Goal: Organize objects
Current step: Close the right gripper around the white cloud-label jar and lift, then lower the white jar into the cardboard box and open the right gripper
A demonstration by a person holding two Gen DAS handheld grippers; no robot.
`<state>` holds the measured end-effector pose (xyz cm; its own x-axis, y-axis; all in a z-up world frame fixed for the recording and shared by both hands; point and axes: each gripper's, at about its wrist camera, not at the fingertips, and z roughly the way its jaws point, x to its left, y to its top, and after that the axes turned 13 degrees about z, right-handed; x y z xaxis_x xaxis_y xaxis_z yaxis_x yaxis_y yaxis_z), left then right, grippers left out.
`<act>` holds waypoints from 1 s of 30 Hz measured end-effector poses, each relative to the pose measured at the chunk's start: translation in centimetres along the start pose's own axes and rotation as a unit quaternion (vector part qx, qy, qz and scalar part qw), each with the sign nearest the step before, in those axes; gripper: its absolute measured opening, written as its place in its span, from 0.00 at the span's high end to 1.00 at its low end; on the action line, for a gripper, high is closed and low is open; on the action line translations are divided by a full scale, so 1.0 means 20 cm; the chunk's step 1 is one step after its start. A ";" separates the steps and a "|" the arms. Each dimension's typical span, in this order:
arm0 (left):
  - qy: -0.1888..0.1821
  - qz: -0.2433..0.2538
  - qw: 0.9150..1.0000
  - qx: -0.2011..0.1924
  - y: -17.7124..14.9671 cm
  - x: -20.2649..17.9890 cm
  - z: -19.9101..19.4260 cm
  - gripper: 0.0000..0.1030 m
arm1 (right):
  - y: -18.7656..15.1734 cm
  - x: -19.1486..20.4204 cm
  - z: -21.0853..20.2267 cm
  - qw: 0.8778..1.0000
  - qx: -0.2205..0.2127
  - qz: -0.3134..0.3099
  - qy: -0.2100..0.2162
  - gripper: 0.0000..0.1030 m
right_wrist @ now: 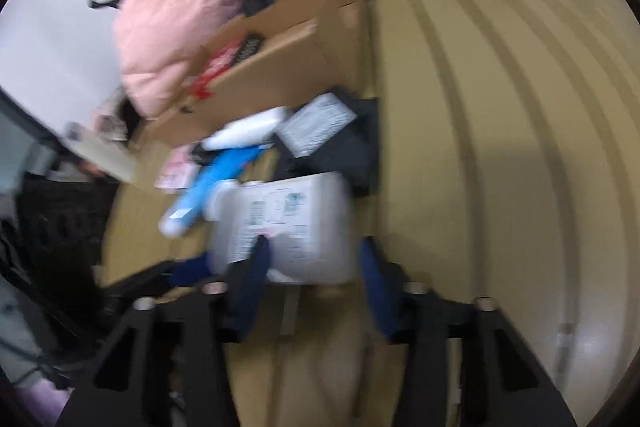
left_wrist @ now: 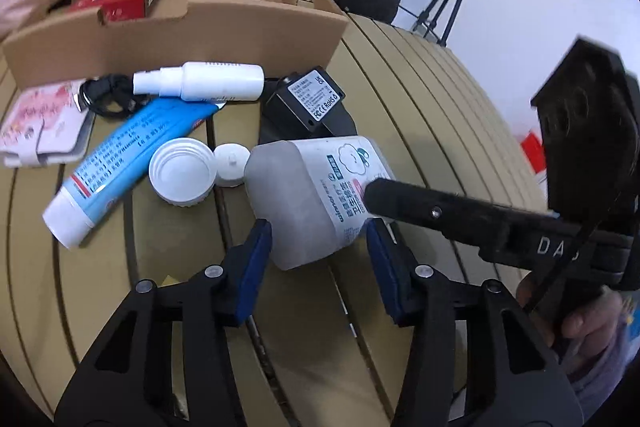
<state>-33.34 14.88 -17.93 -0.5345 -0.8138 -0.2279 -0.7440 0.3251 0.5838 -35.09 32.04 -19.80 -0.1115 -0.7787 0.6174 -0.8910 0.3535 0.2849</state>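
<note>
Slatted tan table (left_wrist: 420, 99) with clutter upper left, white jug (left_wrist: 304, 195) lying mid-frame, left gripper (left_wrist: 320, 247) and right gripper (right_wrist: 312, 259) both straddling its end, fingers spread, probably to lift it together

The translucent white plastic bottle (left_wrist: 308, 195) looks matt; beside it, the blue plastic tube (left_wrist: 120, 163) is glossy; behind, the brown cardboard box (left_wrist: 176, 35) is dull.

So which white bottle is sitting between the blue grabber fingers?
The big squarish bottle with its cap off. The slim spray bottle lies farther back by the cardboard box.
</note>
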 end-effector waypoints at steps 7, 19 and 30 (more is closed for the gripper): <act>0.012 0.014 0.999 -0.029 0.00 -0.03 -0.22 0.66 | -0.05 0.11 -0.06 1.000 -0.002 -0.021 -0.016 0.65; 0.046 0.061 0.993 -0.085 0.44 0.18 -0.42 0.73 | 0.12 0.45 -0.16 0.998 -0.037 -0.047 -0.001 0.65; 0.062 0.046 0.994 -0.074 0.91 0.67 -0.14 0.74 | 0.75 0.71 0.17 0.999 -0.033 -0.038 -0.004 0.65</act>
<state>-52.98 8.50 -8.23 -0.5370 -0.8402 -0.0761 -0.6221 0.3334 0.7084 -51.59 24.62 -9.22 -0.0496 -0.8087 0.5862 -0.8659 0.3273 0.3783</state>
